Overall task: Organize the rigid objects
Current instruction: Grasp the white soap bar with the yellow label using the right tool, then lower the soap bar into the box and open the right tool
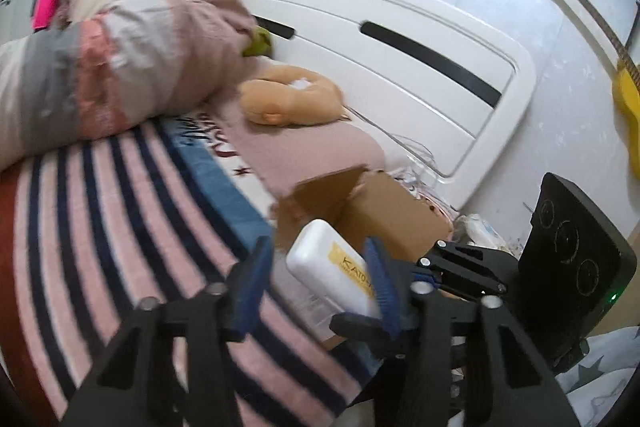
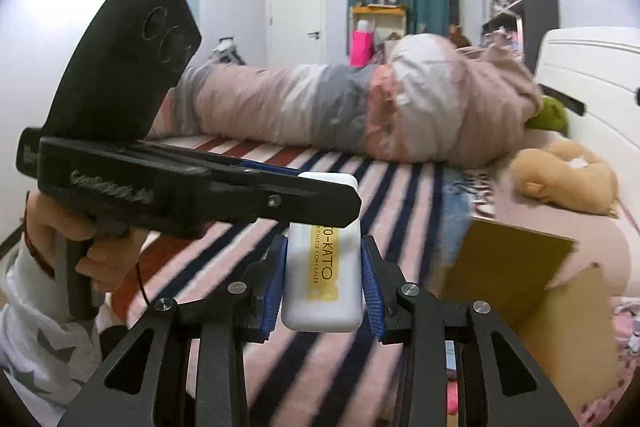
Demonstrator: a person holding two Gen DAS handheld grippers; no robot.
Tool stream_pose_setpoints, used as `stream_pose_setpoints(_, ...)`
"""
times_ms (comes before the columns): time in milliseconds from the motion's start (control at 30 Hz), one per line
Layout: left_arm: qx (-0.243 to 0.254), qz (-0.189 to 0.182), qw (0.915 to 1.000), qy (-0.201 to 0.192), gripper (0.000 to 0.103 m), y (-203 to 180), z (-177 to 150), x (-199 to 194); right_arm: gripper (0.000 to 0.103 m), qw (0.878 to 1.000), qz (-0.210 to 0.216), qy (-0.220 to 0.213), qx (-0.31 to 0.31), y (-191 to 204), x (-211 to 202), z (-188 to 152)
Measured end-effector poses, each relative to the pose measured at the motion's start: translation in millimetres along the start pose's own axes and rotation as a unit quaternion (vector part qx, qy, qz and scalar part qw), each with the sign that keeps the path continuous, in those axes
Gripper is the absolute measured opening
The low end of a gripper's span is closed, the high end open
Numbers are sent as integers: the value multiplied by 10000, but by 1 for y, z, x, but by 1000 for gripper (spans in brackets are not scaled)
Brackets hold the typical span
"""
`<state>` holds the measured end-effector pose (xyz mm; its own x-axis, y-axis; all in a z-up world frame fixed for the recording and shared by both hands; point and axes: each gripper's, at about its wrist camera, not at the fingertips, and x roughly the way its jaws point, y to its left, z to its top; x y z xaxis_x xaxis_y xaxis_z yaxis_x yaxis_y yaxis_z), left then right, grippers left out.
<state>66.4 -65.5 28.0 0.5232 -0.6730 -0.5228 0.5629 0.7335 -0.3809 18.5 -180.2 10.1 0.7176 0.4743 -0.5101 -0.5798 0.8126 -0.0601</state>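
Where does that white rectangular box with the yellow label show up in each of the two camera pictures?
Left wrist view: the white rectangular box with the yellow label sits low and centre, just beyond the left gripper.
Right wrist view: the box is low and centre, clamped in the right gripper.
Shared landmark: the open brown cardboard box.
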Motion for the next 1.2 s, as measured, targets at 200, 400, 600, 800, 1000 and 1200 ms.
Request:
stream_pose_setpoints(200, 322, 50, 9981, 525, 33, -48, 14, 75, 31, 9991, -61, -32, 415, -67, -21, -29)
stream_pose_setpoints(400, 446, 278, 9944, 914, 33, -69, 16, 123, 31, 9967, -152, 372, 699, -106, -22, -49)
stream_pose_setpoints(600, 453, 513, 9938, 879, 51, -67, 16, 123, 32, 9936, -129, 684, 888, -120, -14, -57)
stream_pose_setpoints(800, 491, 896, 9936, 475, 80, -70, 18, 94, 40, 9930, -88, 661, 978, -120, -25, -58)
stream_pose_setpoints(1000, 340, 1533, 9876, -72, 88, -65, 12, 47, 57, 9961, -102, 413, 768, -118, -39, -36)
stream_pose_setpoints(1200, 32, 2502, 9660, -657, 101, -54, -2, -3, 77, 9994, 112, -172, 275, -106, -58, -10)
